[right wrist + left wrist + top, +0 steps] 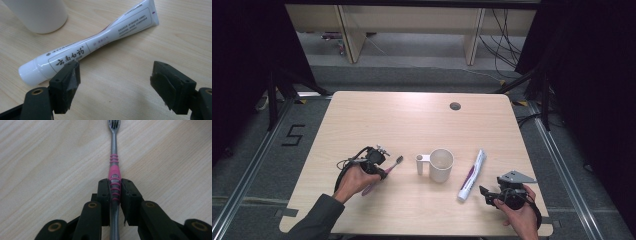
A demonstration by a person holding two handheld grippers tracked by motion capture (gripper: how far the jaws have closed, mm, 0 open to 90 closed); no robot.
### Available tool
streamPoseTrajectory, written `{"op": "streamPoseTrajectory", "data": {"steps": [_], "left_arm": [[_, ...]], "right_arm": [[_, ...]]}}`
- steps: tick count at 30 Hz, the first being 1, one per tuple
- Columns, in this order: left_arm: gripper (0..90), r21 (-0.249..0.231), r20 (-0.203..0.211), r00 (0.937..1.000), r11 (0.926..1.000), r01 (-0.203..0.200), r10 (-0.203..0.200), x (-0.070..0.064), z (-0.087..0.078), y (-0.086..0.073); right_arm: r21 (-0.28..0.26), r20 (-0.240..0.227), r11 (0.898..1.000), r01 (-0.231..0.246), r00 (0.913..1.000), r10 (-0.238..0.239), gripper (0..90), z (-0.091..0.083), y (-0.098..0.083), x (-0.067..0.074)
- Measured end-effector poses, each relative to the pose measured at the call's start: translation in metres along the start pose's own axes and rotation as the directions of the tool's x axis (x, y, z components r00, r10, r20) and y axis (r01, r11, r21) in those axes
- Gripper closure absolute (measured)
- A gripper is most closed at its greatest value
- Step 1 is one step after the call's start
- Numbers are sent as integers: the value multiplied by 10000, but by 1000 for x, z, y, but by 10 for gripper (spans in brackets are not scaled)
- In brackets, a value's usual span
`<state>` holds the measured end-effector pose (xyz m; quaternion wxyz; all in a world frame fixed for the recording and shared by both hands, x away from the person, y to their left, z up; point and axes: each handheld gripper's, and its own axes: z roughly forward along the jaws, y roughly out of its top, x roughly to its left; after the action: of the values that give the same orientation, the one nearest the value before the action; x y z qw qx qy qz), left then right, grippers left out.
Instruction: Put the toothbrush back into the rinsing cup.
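A pink and grey toothbrush (395,163) lies on the wooden table at the left, bristle head pointing away toward the cup. My left gripper (383,173) is shut on its handle. In the left gripper view the two black pads of that gripper (115,185) press the ribbed pink grip of the toothbrush (114,167) from both sides. A white toothpaste tube (472,175) lies to the right of a white handled cup (441,165). My right gripper (485,193) stands open just short of the tube's cap end. In the right gripper view nothing lies between the jaws of that gripper (115,75), and the tube (100,37) runs slantwise beyond them.
The cup (37,15) stands upright near the table's middle, close to the tube. A small round cable hole (455,106) sits near the table's far edge. The table (412,120) is bare wood beyond the objects. Dark stands and cables surround it on the floor.
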<state>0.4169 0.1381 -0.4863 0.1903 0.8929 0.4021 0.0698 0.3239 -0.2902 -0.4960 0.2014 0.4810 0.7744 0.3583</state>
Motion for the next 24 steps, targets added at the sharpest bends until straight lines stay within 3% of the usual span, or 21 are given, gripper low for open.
{"op": "streamPoseTrajectory", "data": {"steps": [9,11,12,13,20,21,23,24], "left_arm": [[779,176,16,9996,9995,-267,267,1,0,3],[779,294,-30,9987,9983,-499,500,1,0,4],[779,360,-22,9987,9981,-500,501,1,0,5],[779,439,-62,9985,9976,-542,545,1,0,6],[780,977,-353,9941,9904,-982,1021,-5,1,13],[781,1085,-333,9948,9898,-921,963,-6,2,15],[782,1117,-315,9947,9893,-941,982,-5,2,16],[782,1178,-316,9943,9882,-977,1021,-6,2,17]], "right_arm": [[20,-26,9998,-201,9998,201,246,0,0,2],[14,-37,9998,-196,9998,196,246,0,0,2],[-125,62,9997,228,9997,-227,246,0,0,-1],[-59,20,10000,17,10000,-17,246,0,1,0],[-78,-115,9999,108,9999,-109,246,0,1,0],[54,-217,9996,-283,9994,284,246,-1,1,3],[35,-126,9997,-222,9997,223,246,-1,1,3],[175,-92,9990,-406,9991,408,246,-1,1,4]]}}
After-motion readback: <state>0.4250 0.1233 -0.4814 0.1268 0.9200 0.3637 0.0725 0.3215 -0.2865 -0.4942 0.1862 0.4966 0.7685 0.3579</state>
